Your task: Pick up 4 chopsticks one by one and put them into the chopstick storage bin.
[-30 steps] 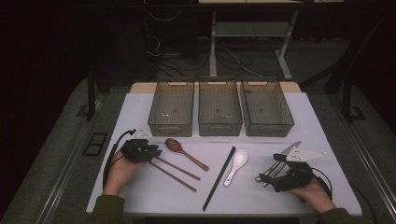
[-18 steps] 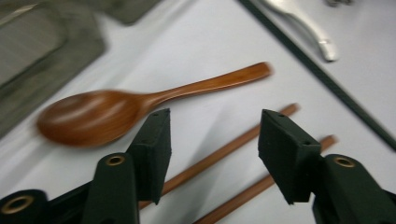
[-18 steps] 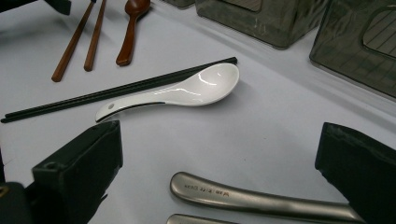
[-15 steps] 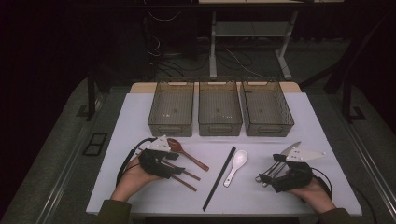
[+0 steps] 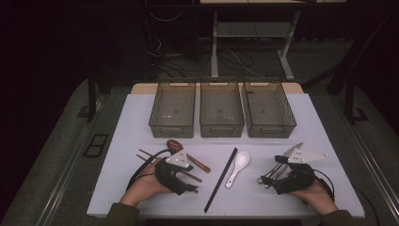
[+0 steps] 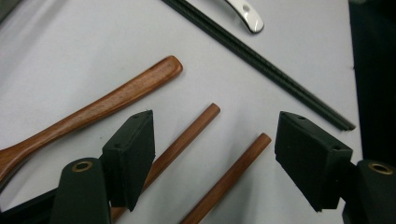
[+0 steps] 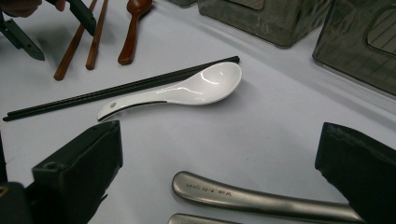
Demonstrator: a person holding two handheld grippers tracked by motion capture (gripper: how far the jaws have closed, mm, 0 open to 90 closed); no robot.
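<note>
On the left of the white bench (image 5: 117, 141), the person's left hand (image 5: 141, 187) holds the left claw (image 6: 212, 154) low over a pair of brown wooden chopsticks (image 6: 196, 154), its jaws spread wide with the near ends of both sticks lying between them; neither jaw clearly touches the wood. Just beside the sticks, on their far side, lies a brown wooden spoon (image 6: 93, 112), its handle running almost parallel to them and its bowl pointing toward the three grey wire-mesh baskets (image 5: 221, 109) that stand in a row at the back of the bench. Toward the middle, a pair of black chopsticks (image 5: 221, 180) lies in a long slant, and a white ceramic spoon (image 7: 187, 91) rests right against them, its bowl beside their far tips. On the right, the right hand (image 5: 320, 193) holds the right claw (image 7: 219, 172) near the bench, jaws also wide apart and gripping nothing; between them lie the handles of metal cutlery (image 7: 261, 198), one stamped with small lettering, whose working ends I cannot make out. A grey three-cornered plate (image 5: 303, 154) sits on top of this claw.
</note>
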